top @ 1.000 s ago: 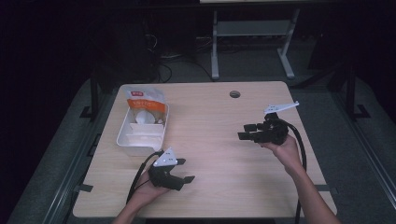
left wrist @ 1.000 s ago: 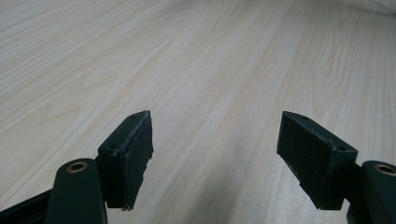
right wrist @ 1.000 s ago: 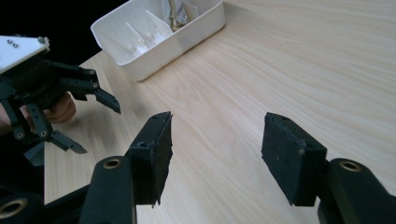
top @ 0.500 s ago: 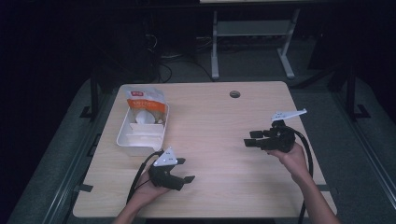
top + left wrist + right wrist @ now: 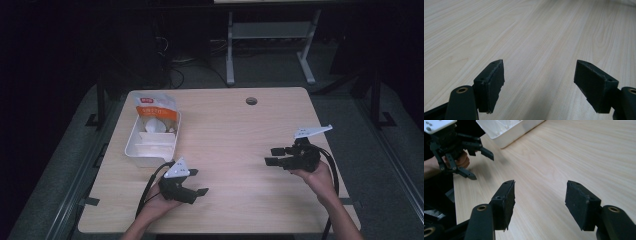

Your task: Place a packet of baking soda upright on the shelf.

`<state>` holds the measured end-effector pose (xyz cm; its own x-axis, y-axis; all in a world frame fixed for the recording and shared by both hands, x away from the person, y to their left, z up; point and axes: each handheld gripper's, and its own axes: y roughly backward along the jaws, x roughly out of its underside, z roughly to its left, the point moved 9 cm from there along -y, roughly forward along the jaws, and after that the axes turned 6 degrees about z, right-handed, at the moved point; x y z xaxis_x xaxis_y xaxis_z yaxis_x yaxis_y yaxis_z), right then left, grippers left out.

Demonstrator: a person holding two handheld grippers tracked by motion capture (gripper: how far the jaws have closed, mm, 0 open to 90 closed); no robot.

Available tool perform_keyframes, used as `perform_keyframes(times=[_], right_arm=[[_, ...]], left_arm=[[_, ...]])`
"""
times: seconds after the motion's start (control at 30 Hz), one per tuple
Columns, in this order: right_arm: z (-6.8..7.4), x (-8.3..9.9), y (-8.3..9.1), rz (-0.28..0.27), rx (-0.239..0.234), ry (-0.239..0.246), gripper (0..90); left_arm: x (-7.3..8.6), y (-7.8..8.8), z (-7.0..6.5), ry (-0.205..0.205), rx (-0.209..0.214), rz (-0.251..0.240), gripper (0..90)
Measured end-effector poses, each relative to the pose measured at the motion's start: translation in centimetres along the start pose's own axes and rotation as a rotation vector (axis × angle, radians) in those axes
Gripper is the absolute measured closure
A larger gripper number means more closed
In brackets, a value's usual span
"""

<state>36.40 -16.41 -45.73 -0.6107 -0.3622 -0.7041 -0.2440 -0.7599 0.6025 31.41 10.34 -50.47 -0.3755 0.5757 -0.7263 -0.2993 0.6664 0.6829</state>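
Lying at the left of the wooden table (image 5: 235,130), toward its far side, a white tray (image 5: 141,149) is seen with a snack bag (image 5: 156,107) propped at its far end; the bag is white above with a red label and orange below. Pale contents are visible inside the tray, though what they are cannot be told. In the right gripper view the tray's white wall (image 5: 509,133) is shown at the top left, resting on the tabletop.

Just near of the tray, at the table's near-left edge, the left gripper (image 5: 196,182) is held in the person's left hand (image 5: 155,202), low over the wood and pointed toward the right. Its jaws are spread wide with nothing between them, as its own view confirms: the left gripper (image 5: 539,82) is shown with bare wood grain between the two black pads. A cable is trailed from it toward the near edge.

Well apart, at the near right of the table, the right gripper (image 5: 272,156) is held in the right hand (image 5: 317,175), pointed left toward the tray. Its jaws are likewise parted and empty, and the right gripper (image 5: 540,202) is seen above bare tabletop. A round hole (image 5: 251,101) is noted at the far middle of the table.
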Motion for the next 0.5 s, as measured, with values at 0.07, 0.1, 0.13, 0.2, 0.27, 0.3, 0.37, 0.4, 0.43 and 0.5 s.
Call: perform_keyframes(times=[0.07,0.1,0.13,0.2,0.27,0.3,0.37,0.4,0.43,0.5], right_arm=[[0.1,0.5,0.0,0.009,0.002,0.000,39.5],[0.2,0.8,-0.1,0.013,0.003,0.000,39.3],[0.3,1.1,-0.1,0.016,0.002,-0.001,39.3],[0.4,1.5,-0.1,0.023,0.004,0.004,38.9],[0.5,1.9,0.0,0.030,0.006,0.004,38.4],[0.5,2.1,-0.1,0.034,0.010,0.004,38.0],[0.5,2.5,-0.1,0.032,0.010,0.004,37.6],[0.6,2.7,-0.1,0.027,0.011,0.003,37.0],[0.6,2.9,-0.1,0.021,0.012,0.005,36.6],[0.6,3.4,-0.1,0.010,0.008,-0.003,36.4]], left_arm=[[0.0,0.0,0.0,0.001,0.000,-0.001,24.0],[0.0,0.0,0.0,-0.002,0.000,0.001,23.9],[0.0,0.0,0.0,-0.004,-0.001,0.003,23.9],[0.0,0.0,0.0,-0.003,-0.003,0.003,23.9],[0.0,0.0,0.0,-0.003,-0.004,0.001,24.0],[0.0,0.0,0.0,-0.002,-0.005,0.002,23.9],[0.0,0.0,0.0,-0.001,-0.006,0.004,23.9],[0.0,0.0,0.0,-0.001,-0.006,0.003,23.9],[0.0,0.0,-0.1,-0.002,-0.005,0.004,23.9],[0.0,0.0,-0.1,-0.004,-0.005,0.004,23.9]])
